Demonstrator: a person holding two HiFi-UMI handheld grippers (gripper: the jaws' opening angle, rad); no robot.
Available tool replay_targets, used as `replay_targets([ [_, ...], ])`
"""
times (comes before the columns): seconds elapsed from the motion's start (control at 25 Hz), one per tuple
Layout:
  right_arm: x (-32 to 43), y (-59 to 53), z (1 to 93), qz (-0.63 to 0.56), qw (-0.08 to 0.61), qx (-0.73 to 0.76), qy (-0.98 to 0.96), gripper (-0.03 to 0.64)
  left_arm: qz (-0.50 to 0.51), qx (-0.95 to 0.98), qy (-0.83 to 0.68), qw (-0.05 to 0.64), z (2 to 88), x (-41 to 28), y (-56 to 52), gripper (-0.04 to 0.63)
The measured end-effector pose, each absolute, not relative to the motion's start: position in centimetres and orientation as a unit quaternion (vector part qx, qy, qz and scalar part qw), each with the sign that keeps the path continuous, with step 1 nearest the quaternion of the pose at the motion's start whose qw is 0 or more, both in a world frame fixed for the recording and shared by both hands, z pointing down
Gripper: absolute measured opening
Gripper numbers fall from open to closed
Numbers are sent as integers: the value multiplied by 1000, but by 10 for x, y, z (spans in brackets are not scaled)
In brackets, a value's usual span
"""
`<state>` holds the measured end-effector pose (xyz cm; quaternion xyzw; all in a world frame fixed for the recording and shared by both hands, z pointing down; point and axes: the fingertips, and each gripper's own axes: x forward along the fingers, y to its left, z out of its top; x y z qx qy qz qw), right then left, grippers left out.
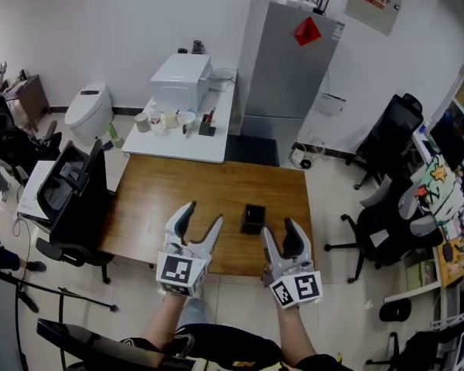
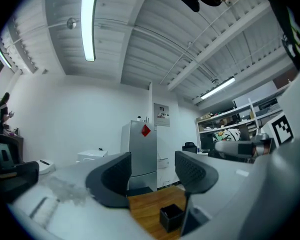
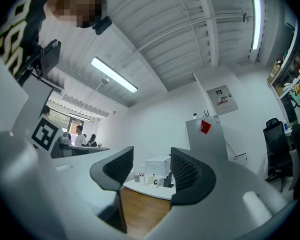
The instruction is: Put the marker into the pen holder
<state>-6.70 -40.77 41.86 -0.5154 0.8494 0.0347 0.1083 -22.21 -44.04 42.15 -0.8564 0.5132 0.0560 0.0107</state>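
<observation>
Fingers (image 2: 112, 176) on the left gripper (image 1: 203, 216) and the right gripper (image 1: 279, 236) are spread, with nothing between them. Both hang above the near edge of the wooden table (image 1: 162, 199). The black pen holder (image 1: 253, 217) sits just beyond, between the two. No view shows the marker, and I can't tell if it's inside the holder. So it's either done or pre-pick, and the next move is locating the marker.

pen holder (image 1: 253, 217) interior too dark, tabletop clutter (image 1: 167, 120) indistinct
</observation>
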Motion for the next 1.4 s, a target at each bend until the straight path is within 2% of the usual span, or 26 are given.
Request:
replay_targets([
  [0.04, -53, -388, 419, 42, 111, -506, 854, 245, 57, -853, 519, 7, 424, -211, -424, 270],
  [0.16, -4, -328, 429, 41, 102, -500, 859, 268, 33, -853, 521, -5, 438, -174, -365, 259],
  [0.32, 40, -273, 449, 27, 81, -513, 854, 270, -6, -844, 536, -2, 453, -144, -295, 259],
  [0.52, 45, -235, 449, 17, 49, -518, 854, 270, 2, -837, 547, -1, 445, -122, -251, 259],
  [0.68, 38, -230, 443, 10, 59, -528, 847, 270, 7, -853, 522, 26, 432, -113, -245, 259],
  [0.96, -14, -237, 444, 12, 40, -518, 854, 272, 4, -831, 555, 21, 430, -176, -236, 259],
  [1.4, -62, -248, 445, 7, 12, -520, 854, 270, 31, -830, 556, 21, 427, -215, -244, 259],
])
